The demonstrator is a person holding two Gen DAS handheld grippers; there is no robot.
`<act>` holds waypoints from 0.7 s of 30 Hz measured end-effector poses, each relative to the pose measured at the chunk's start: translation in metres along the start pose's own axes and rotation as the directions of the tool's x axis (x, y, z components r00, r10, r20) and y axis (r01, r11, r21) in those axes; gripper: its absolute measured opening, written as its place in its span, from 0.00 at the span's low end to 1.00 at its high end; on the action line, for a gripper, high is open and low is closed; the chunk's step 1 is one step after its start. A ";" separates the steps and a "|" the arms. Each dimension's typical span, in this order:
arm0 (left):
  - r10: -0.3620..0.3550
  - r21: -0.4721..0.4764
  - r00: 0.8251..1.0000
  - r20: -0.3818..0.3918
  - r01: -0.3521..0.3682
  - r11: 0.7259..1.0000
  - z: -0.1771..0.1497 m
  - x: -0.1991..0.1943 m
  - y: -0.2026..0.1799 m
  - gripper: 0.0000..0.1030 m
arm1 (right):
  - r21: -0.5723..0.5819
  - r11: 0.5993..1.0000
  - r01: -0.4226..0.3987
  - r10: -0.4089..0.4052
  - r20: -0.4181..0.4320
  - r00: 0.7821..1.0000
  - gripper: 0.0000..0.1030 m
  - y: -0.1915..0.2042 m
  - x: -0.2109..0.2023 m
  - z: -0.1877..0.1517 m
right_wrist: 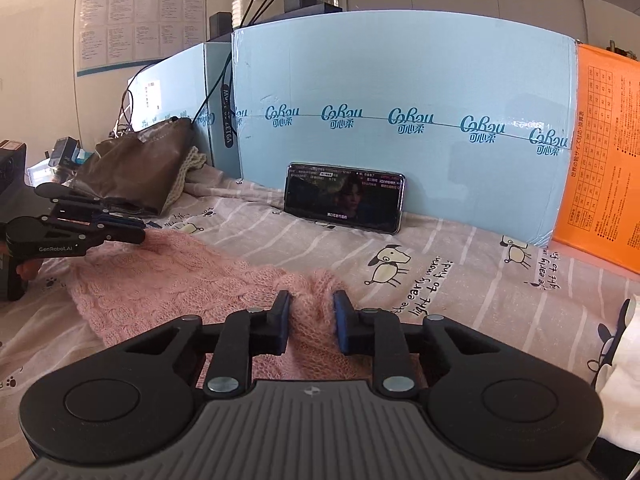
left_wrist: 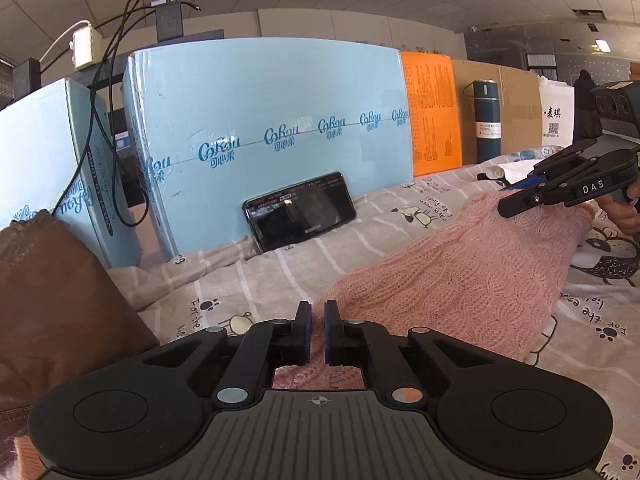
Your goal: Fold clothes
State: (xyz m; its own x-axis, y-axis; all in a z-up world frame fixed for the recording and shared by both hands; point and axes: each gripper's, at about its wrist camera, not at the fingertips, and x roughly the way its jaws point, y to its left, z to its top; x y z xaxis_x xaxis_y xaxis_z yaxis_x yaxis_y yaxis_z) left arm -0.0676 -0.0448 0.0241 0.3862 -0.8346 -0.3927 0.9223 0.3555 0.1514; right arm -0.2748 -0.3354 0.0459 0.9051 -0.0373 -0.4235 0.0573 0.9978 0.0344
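Note:
A pink knit sweater point(left_wrist: 460, 272) point(right_wrist: 180, 276) lies spread on a striped sheet with cartoon prints point(left_wrist: 280, 276). In the left wrist view my left gripper point(left_wrist: 318, 330) is shut on the sweater's near edge, with a thin fold of knit pinched between the blue pads. My right gripper point(right_wrist: 311, 322) is shut on a thicker bunch of the same sweater at its other end. Each gripper shows in the other's view: the right one point(left_wrist: 506, 204) at the far right over the knit, the left one point(right_wrist: 138, 228) at the far left, each held by a hand.
A phone point(left_wrist: 300, 210) point(right_wrist: 344, 198) leans on light blue boxes point(left_wrist: 260, 112) walling the back. An orange box point(left_wrist: 432, 112) and a dark bottle point(left_wrist: 488, 120) stand to the right. A brown bag point(right_wrist: 136, 168) sits at the left, white cloth point(right_wrist: 624, 380) at the right.

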 end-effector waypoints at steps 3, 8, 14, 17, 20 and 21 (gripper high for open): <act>0.007 0.022 0.998 0.054 -0.008 1.000 0.001 -0.020 -0.009 0.03 | -0.021 1.000 0.004 -0.003 0.038 0.999 0.18 0.013 -0.021 -0.002; 0.054 0.058 0.996 0.068 -0.058 0.997 -0.006 -0.045 -0.024 0.12 | -0.061 0.998 -0.005 0.011 0.094 0.996 0.17 0.041 -0.058 -0.013; 0.087 0.254 0.987 0.135 -0.119 0.960 0.001 -0.046 -0.038 0.86 | -0.131 0.991 -0.001 0.012 0.077 0.997 0.17 0.073 -0.081 -0.031; 0.017 0.336 0.992 0.123 -0.058 0.940 0.011 -0.036 -0.041 0.88 | -0.134 0.991 -0.010 0.019 0.069 0.997 0.17 0.081 -0.089 -0.040; -0.055 0.358 0.998 0.035 0.039 0.933 0.017 -0.017 -0.041 0.86 | -0.126 0.992 -0.001 0.009 0.063 0.998 0.16 0.085 -0.096 -0.047; -0.076 0.360 0.997 0.002 0.070 0.930 0.018 -0.011 -0.040 0.79 | -0.118 0.993 0.005 0.003 0.066 0.998 0.16 0.085 -0.098 -0.049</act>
State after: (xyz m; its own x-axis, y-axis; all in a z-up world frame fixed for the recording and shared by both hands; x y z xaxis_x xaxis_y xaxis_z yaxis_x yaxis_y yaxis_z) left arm -0.1087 -0.0578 0.0386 0.3152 -0.8601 -0.4010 0.8899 0.1210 0.4398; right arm -0.3794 -0.2444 0.0464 0.9311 -0.0383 -0.3627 0.0119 0.9971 -0.0748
